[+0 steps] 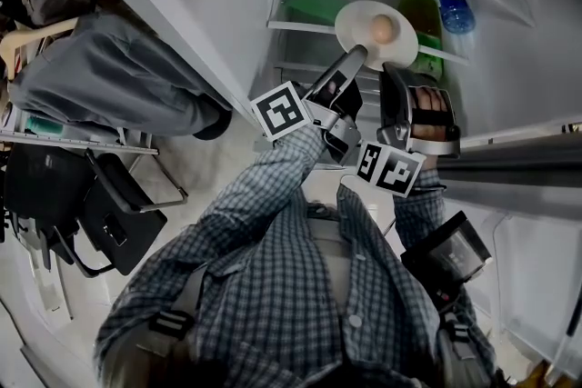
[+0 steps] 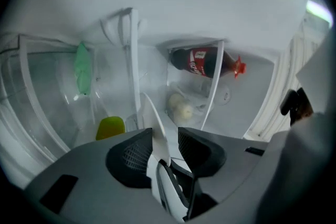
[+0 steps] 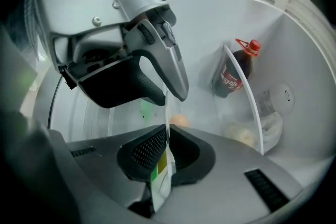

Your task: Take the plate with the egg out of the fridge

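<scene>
- The plate (image 1: 355,21) with the egg (image 1: 383,29) is in the open fridge (image 1: 227,4), at 12 o'clock in the head view. The egg lies a touch toward 3 o'clock of the plate's middle. Whether the plate rests on a shelf cannot be told.
- The right gripper (image 1: 393,73) meets the plate's rim at about 5 o'clock. In the right gripper view its jaws are clamped on the rim, which shows edge-on between the pads.
- The left gripper (image 1: 356,57) reaches the rim at about 7 o'clock. Its jaws stand wide apart with the rim between them. The rim is close to the pad at 9 o'clock, and a clear gap separates it from the other pad.
- In the right gripper view the left gripper fills the 10 o'clock part, with its tips just above the right gripper's jaws.
- A blue bottle (image 1: 452,0) lies at 2 o'clock from the plate. A green bottle (image 1: 420,18) is at 3 o'clock, partly behind the plate.
- A cola bottle (image 3: 236,73) stands behind a clear divider (image 3: 247,97) at 2 o'clock in the right gripper view. A pale bag (image 3: 247,136) sits at 4 o'clock.
- The person wears a checked shirt (image 1: 273,268).
</scene>
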A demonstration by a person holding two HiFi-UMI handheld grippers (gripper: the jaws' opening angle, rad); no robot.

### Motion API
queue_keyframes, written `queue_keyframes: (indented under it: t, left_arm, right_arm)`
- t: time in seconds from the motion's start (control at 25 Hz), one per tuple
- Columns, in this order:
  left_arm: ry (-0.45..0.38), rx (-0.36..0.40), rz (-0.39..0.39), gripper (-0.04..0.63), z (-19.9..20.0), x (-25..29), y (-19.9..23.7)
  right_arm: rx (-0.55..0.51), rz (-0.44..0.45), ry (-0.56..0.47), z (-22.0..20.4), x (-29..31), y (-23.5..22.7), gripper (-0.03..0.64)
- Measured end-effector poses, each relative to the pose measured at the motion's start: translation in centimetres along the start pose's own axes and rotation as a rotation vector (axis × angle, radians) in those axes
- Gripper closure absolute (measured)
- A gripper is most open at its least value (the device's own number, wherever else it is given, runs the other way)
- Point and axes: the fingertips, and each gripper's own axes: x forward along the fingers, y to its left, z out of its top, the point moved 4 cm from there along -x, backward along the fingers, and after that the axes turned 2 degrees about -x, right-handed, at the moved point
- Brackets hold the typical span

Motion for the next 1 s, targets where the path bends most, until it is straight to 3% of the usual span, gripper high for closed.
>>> queue_keyframes:
  t: [0.12,0.24,0.32,0.72,0.84,1.0]
  left_arm:
    - [-0.033,-0.055,-0.022,0.445,0.2,0.2,0.1]
    - [-0.041,-0.056,-0.013,0.451,0.3,0.2,0.1]
    - [-0.047,-0.063,-0.009,0.489,0.4,0.2,0.1]
    - [-0.068,-0.076,0.012,0.502,0.9,0.2,0.6]
    - [-0.068,-0.087,0.013,0.502,0.5,0.3,0.6]
    - [-0.062,-0.085,0.016,0.505,0.5,0.3,0.6]
  right_arm:
    - [-0.002,-0.003,-0.004,0.0,0.0,0.0,0.592]
    - [0.001,-0.01,-0.009,0.1,0.0,-0.1,0.592]
    - [0.007,-0.006,-0.014,0.2,0.0,-0.2,0.592]
    - [0.1,0.014,-0.014,-0.4,-1.0,0.0,0.591]
    - [0.304,0.052,-0.026,-1.3,-1.9,-0.4,0.591]
    - [0.908,0.16,-0.145,-2.9,-2.3,-1.6,0.59]
